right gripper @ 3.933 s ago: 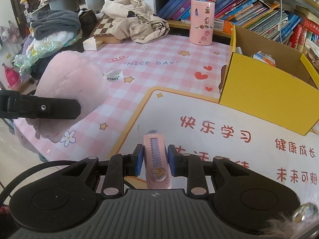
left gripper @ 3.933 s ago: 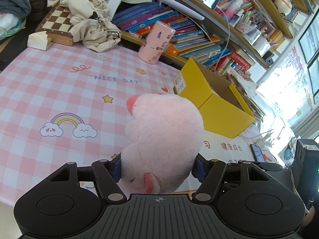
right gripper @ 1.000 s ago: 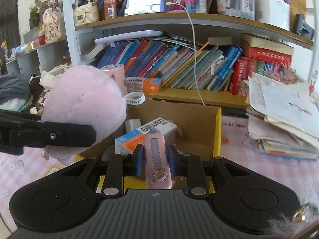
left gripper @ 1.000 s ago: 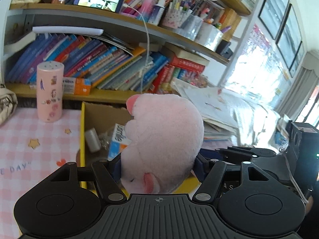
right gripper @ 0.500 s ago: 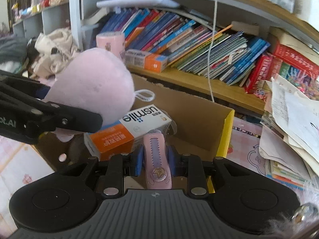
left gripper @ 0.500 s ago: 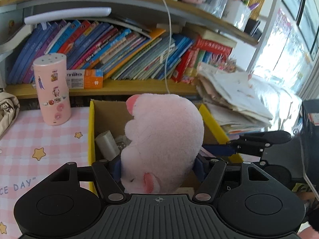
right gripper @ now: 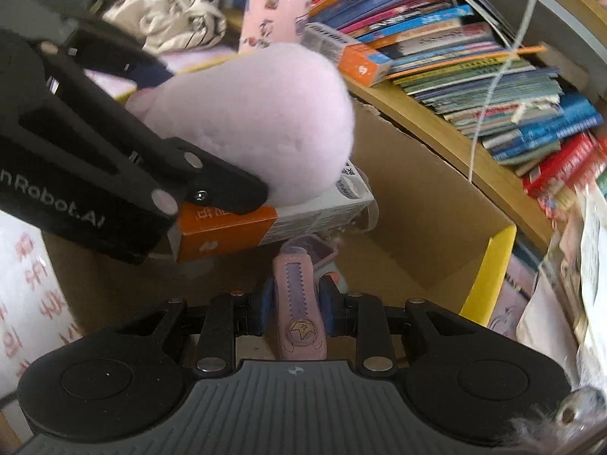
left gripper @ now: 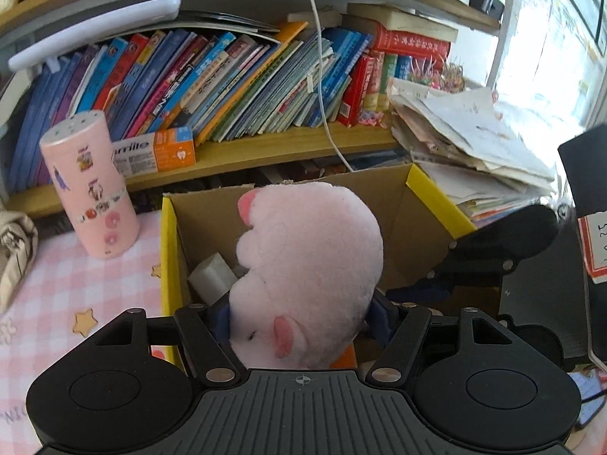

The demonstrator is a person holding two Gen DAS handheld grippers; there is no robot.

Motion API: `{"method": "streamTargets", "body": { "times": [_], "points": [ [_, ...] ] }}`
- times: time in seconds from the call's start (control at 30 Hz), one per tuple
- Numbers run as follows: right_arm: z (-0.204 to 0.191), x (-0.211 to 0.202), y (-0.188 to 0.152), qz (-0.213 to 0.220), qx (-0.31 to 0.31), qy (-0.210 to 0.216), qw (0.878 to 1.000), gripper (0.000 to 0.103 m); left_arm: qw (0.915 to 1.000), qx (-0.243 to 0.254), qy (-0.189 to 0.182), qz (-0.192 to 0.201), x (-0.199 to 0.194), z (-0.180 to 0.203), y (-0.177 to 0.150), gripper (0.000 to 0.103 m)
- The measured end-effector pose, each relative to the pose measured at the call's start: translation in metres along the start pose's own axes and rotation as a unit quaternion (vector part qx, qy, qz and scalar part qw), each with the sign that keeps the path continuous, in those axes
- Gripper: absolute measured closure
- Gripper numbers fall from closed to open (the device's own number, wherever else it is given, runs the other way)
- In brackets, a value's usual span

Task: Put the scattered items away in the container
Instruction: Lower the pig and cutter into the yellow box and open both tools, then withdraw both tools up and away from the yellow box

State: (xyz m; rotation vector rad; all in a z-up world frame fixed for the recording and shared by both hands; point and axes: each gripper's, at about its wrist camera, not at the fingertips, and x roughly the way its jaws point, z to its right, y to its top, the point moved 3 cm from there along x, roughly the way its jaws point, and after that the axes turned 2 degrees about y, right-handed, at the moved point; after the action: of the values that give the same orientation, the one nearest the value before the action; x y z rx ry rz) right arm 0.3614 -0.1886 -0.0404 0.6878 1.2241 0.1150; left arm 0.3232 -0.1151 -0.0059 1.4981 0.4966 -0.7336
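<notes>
Pink plush toy point(left gripper: 307, 265) sits clamped in the left gripper point(left gripper: 303, 313) over the yellow cardboard box point(left gripper: 167, 250). Right gripper point(right gripper: 297, 303) pinches a pink clip point(right gripper: 299, 303) inside it, below a toothpaste carton point(right gripper: 273, 220).

Daylight glare from window point(left gripper: 550, 57) at right; fisheye bending at edges; right-wrist view motion-blurred, dimmer.

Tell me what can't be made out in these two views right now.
- Box floor, left wrist view: hidden by the plush.
- Knife tip, right wrist view: lost among clutter, blurred.
- White block, left wrist view: partly behind the plush, unidentifiable.
- Carton text, right wrist view: covered by plush and left gripper.
</notes>
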Motion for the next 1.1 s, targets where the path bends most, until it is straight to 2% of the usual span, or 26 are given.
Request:
{"method": "streamTargets", "body": {
  "times": [0.37, 0.5, 0.57, 0.63, 0.73, 0.93, 1.1],
  "points": [
    [0.006, 0.009, 0.004, -0.024, 0.004, 0.030, 0.999, 0.079, 0.9999, -0.004, 0.016, -0.002, 0.007, -0.008, 0.006, 0.030],
    [0.008, 0.008, 0.006, -0.021, 0.013, 0.032, 0.999, 0.077, 0.9996, 0.007, 0.024, 0.010, 0.003, -0.005, 0.006, 0.021],
    [0.008, 0.008, 0.006, -0.019, 0.015, 0.031, 0.999, 0.071, 0.9994, 0.011, 0.028, 0.016, 0.001, -0.004, 0.007, 0.016],
    [0.007, 0.005, 0.007, -0.013, 0.018, 0.030, 0.999, 0.058, 0.9990, 0.015, 0.035, 0.025, -0.004, -0.002, 0.008, 0.012],
    [0.008, 0.000, 0.007, 0.001, 0.023, 0.026, 0.999, 0.047, 0.9982, 0.021, 0.039, 0.040, -0.014, -0.001, 0.009, 0.009],
    [0.010, -0.014, 0.007, 0.027, 0.040, 0.021, 0.999, 0.028, 0.9954, 0.033, 0.053, 0.072, -0.038, 0.005, 0.008, 0.005],
    [0.011, -0.030, 0.004, 0.047, 0.062, 0.006, 0.997, 0.021, 0.9924, 0.054, 0.063, 0.091, -0.061, 0.009, -0.002, 0.003]
  ]
}}
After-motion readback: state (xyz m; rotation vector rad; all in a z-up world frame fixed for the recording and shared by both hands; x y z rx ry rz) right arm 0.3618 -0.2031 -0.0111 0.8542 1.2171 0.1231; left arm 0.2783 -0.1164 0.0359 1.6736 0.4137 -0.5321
